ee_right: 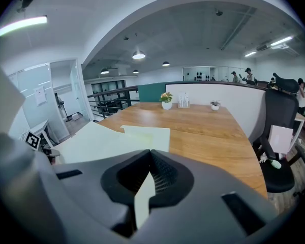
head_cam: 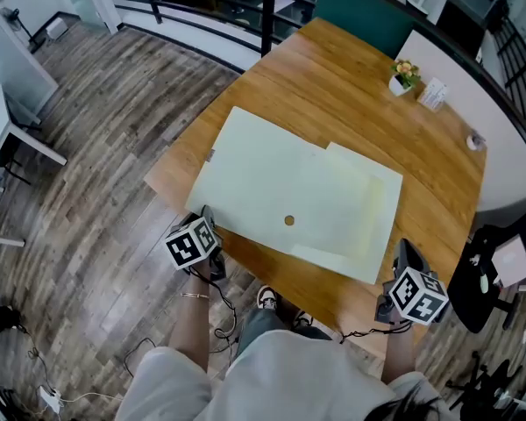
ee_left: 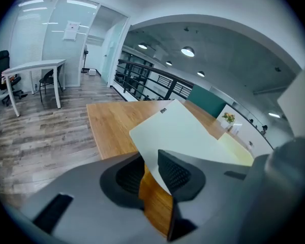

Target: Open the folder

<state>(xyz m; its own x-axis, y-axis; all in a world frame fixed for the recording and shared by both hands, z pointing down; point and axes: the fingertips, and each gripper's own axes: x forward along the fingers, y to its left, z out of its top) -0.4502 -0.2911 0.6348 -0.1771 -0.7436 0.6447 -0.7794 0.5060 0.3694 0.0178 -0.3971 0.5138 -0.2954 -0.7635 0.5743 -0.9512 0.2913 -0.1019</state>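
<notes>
Three views, one table [head_cam: 351, 77]
Head view looks steeply down on left gripper [head_cam: 205, 214] and right gripper [head_cam: 407, 251]; each gripper view looks close along its own jaws, forward over the folder [head_cam: 280, 182] all three share.

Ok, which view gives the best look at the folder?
The head view: the folder shows whole, spread on the table. The left gripper view shows one side, a corner between the jaws; the right gripper view foreshortens it, an edge between its jaws.
</notes>
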